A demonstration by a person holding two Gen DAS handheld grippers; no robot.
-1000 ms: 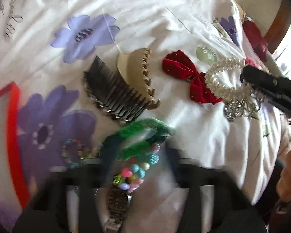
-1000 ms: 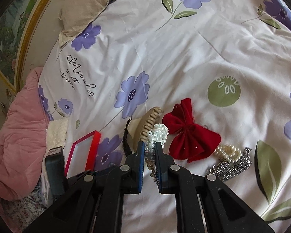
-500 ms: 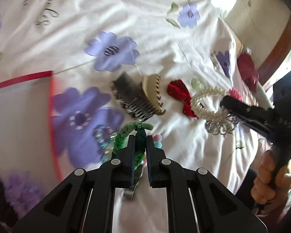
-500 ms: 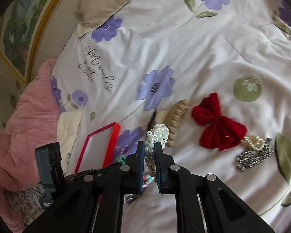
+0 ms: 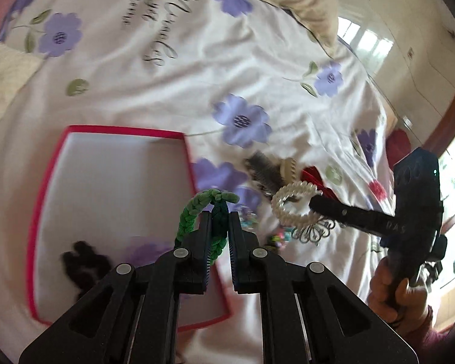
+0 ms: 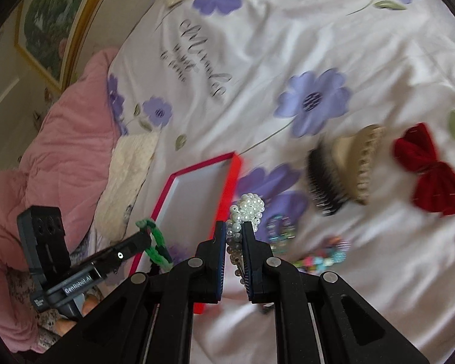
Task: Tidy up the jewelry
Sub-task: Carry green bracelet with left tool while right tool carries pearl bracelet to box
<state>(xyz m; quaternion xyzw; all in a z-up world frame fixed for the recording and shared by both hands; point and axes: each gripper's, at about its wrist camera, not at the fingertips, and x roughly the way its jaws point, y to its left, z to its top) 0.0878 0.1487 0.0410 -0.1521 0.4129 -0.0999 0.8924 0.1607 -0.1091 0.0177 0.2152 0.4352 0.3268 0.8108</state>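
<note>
Left gripper [image 5: 217,221] pinched tight on green braided bracelet [image 5: 197,209], hanging just above red tray's [image 5: 188,157] near corner, likely for dropping in. Right gripper [image 6: 234,236] clamps pearl bracelet [image 6: 248,207] beside tray. Hair clips [image 6: 348,166] beyond tray.

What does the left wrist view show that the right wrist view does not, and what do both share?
Left wrist only: a dark item lying in the red-rimmed tray, and a window. Right wrist only: a pink quilt and a framed picture. Both: the tray, the left tongs shut on the green braided bracelet, the right tongs shut on the pearl bracelet, and the red bow.
</note>
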